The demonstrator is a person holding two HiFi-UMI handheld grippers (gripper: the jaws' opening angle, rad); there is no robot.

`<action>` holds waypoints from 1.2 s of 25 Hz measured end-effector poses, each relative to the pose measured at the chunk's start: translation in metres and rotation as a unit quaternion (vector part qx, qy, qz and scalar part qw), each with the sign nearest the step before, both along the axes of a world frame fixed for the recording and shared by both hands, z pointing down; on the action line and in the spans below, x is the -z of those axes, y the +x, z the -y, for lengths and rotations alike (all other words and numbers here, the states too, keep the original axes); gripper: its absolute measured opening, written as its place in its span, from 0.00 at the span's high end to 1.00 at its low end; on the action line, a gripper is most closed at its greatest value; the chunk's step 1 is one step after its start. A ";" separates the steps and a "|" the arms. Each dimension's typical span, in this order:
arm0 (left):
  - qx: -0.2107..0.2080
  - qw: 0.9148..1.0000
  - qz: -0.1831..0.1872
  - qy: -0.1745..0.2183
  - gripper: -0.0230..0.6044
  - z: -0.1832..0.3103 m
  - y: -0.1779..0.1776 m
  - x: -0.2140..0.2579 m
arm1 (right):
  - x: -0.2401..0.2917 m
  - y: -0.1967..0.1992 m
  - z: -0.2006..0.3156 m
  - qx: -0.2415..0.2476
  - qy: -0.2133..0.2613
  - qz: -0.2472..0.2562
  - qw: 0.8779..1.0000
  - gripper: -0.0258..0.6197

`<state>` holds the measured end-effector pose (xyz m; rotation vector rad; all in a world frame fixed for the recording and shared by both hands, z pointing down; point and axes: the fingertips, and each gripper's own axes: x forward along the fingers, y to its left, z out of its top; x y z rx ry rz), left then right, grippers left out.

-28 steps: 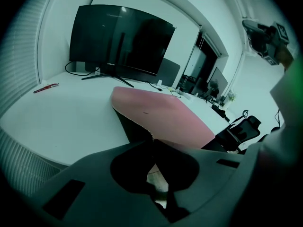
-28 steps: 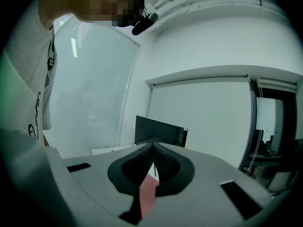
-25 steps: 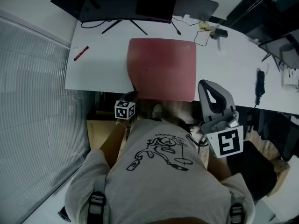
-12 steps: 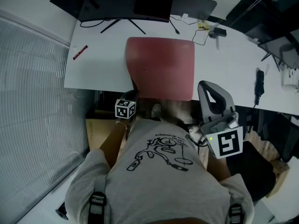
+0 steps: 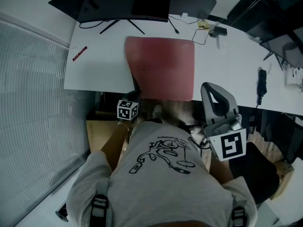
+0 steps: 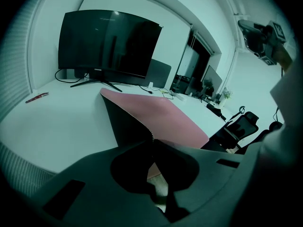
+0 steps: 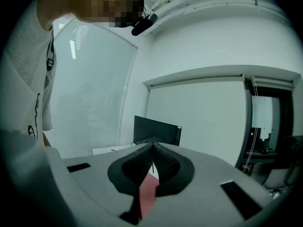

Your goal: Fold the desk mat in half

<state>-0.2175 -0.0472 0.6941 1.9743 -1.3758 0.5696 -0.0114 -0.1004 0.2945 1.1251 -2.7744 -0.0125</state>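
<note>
The desk mat (image 5: 161,67) lies pink side up on the white desk (image 5: 99,74), its near edge hanging past the desk's front. My left gripper (image 5: 136,94) is shut on the mat's near left corner. In the left gripper view the mat (image 6: 161,115) curls up there, showing its dark underside, and its edge runs into the closed left gripper (image 6: 152,141). My right gripper (image 5: 207,86) hovers off the desk's front by the mat's near right corner. In the right gripper view the right gripper (image 7: 153,148) has its tips together with nothing between them, and a strip of pink mat (image 7: 147,193) shows behind.
A dark monitor (image 5: 123,4) stands at the back of the desk, a red pen (image 5: 79,54) lies at the left. Cables and small devices (image 5: 210,28) sit at the back right, a black object (image 5: 263,84) further right. A cardboard box (image 5: 97,131) is under the desk. Window blinds run along the left.
The whole view has drifted slightly left and up. The left gripper keeps its hold on the mat's corner and the right gripper stays beside the body.
</note>
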 end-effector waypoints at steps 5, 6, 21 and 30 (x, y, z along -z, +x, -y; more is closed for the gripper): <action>-0.002 1.000 0.001 0.003 0.91 0.002 0.007 0.002 | 0.001 0.007 0.000 -0.003 0.000 0.005 1.000 0.95; -0.003 1.000 0.001 0.004 0.91 0.002 0.009 0.002 | 0.001 0.008 -0.001 -0.004 0.000 0.005 1.000 0.95; -0.025 1.000 0.001 0.012 0.92 0.007 0.032 0.009 | 0.001 0.024 -0.004 -0.015 0.001 0.011 1.000 0.95; -0.038 0.999 -0.001 0.012 0.92 0.011 0.049 0.011 | 0.002 0.039 -0.002 -0.023 -0.001 0.012 1.000 0.95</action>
